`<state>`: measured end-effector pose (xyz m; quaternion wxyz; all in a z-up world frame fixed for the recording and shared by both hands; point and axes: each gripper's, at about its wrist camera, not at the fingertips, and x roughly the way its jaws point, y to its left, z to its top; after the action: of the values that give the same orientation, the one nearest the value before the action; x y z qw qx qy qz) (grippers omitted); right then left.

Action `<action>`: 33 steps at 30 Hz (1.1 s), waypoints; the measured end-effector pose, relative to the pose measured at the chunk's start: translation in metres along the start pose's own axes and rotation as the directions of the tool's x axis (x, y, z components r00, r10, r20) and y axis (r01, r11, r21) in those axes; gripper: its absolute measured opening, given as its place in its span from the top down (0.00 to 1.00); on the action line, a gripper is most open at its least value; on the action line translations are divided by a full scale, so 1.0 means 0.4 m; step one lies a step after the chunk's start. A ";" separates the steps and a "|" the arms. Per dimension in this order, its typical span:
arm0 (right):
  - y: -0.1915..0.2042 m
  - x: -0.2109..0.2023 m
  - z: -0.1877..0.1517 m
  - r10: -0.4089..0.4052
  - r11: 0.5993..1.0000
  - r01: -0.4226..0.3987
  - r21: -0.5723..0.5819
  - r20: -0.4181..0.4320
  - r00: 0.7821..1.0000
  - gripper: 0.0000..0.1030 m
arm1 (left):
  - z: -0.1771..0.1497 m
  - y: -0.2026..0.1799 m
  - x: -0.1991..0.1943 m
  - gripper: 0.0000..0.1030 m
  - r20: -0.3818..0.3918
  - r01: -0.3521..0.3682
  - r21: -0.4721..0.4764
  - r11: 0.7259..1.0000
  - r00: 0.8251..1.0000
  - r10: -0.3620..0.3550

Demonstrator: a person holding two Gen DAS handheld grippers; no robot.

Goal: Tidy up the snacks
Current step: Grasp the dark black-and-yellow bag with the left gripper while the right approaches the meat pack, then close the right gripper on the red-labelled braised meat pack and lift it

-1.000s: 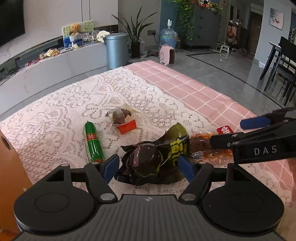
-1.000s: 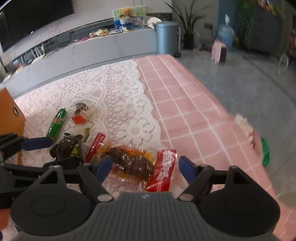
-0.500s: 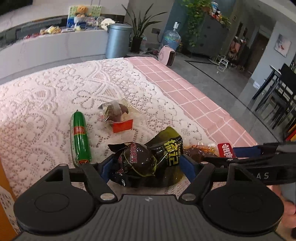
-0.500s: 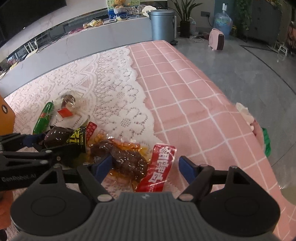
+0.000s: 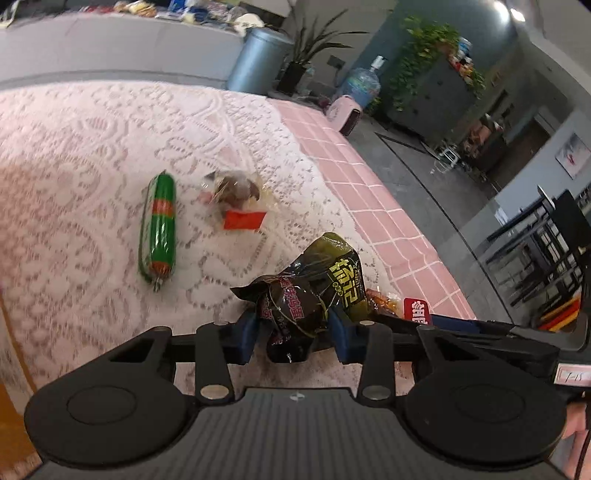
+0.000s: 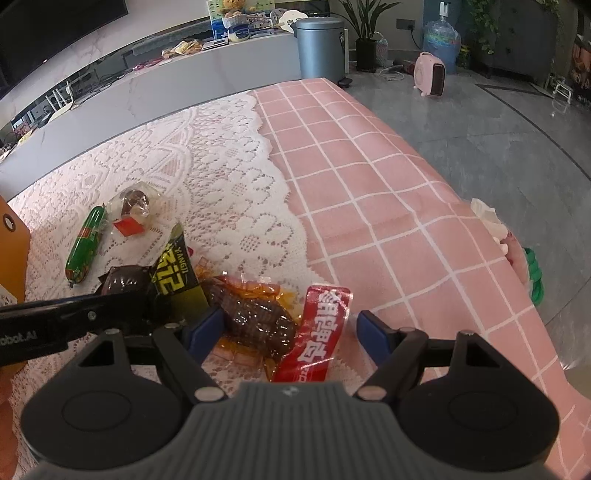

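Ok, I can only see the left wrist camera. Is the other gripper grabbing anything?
Observer: No. The right gripper is open, with a brown meat packet between its fingers, not pinched.
Kid: My left gripper has the dark pouch. What's the red bit beside it?
Observer: A long red wrapper with white letters, lying flat beside the meat packet.
Kid: Anything further right?
Observer: A crumpled white tissue at the table's right edge.

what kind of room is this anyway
Most likely a home living and dining area: a table with a lace cloth, a potted plant beside a water jug, and dark dining chairs across the floor.
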<state>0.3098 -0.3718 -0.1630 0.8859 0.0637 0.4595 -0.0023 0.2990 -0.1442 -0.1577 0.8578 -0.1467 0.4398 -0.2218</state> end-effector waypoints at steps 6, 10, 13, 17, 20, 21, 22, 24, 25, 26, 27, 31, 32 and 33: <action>0.012 0.003 -0.006 0.015 0.999 -0.016 -0.031 -0.017 1.000 0.26 | 0.013 -0.008 0.020 0.40 0.023 -0.042 -0.058 0.997 0.999 0.043; 0.026 0.003 -0.011 0.008 0.998 -0.010 -0.062 -0.018 1.000 0.25 | 0.024 -0.025 0.037 0.38 0.042 -0.087 -0.084 0.993 0.995 0.091; 0.026 0.003 -0.011 0.009 0.998 -0.010 -0.060 -0.017 1.000 0.25 | 0.024 -0.035 0.044 0.43 0.058 -0.112 -0.088 0.990 0.991 0.117; 0.026 0.002 -0.011 0.007 0.998 -0.008 -0.061 -0.016 1.000 0.24 | 0.025 -0.043 0.043 0.48 0.057 -0.133 -0.078 0.988 0.989 0.137; 0.026 0.000 -0.012 0.007 0.998 -0.008 -0.062 -0.016 1.000 0.25 | 0.023 -0.047 0.029 0.61 0.054 -0.160 -0.064 0.985 0.985 0.164; 0.026 -0.001 -0.013 0.007 0.998 -0.008 -0.062 -0.016 1.000 0.25 | 0.022 -0.048 0.023 0.61 0.050 -0.167 -0.057 0.984 0.984 0.170; 0.027 -0.002 -0.013 0.005 0.998 -0.006 -0.063 -0.018 1.000 0.26 | 0.020 -0.050 0.017 0.61 0.040 -0.177 -0.049 0.983 0.983 0.179; 0.030 -0.006 -0.015 0.003 0.998 -0.004 -0.066 -0.028 1.000 0.28 | 0.009 -0.056 0.004 0.61 0.025 -0.210 -0.021 0.977 0.977 0.210; 0.031 -0.009 -0.016 0.002 0.998 -0.005 -0.068 -0.034 0.999 0.30 | 0.002 -0.059 -0.005 0.61 0.022 -0.228 -0.012 0.974 0.973 0.228; 0.033 -0.011 -0.018 0.000 0.997 -0.003 -0.071 -0.042 0.999 0.31 | -0.004 -0.059 -0.015 0.61 0.023 -0.239 -0.007 0.971 0.971 0.239; 0.035 -0.014 -0.019 -0.001 0.997 -0.002 -0.073 -0.051 0.999 0.34 | -0.010 -0.057 -0.029 0.61 0.025 -0.234 -0.011 0.972 0.972 0.234; 0.038 -0.035 -0.026 0.012 0.998 -0.017 -0.061 -0.080 0.997 0.55 | -0.024 -0.056 -0.077 0.61 0.036 -0.230 -0.016 0.973 0.972 0.230; 0.038 -0.042 -0.027 0.021 0.998 -0.027 -0.055 -0.095 0.995 0.63 | -0.028 -0.057 -0.089 0.61 0.038 -0.233 -0.016 0.972 0.972 0.233; 0.037 -0.048 -0.030 0.042 0.998 -0.047 -0.042 -0.108 0.993 0.65 | -0.032 -0.054 -0.102 0.61 0.036 -0.234 -0.021 0.972 0.972 0.234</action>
<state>0.2901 -0.3567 -0.1525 0.8609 0.0542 0.5049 0.0313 0.2620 -0.1428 -0.1272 0.8850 -0.1050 0.4393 -0.1128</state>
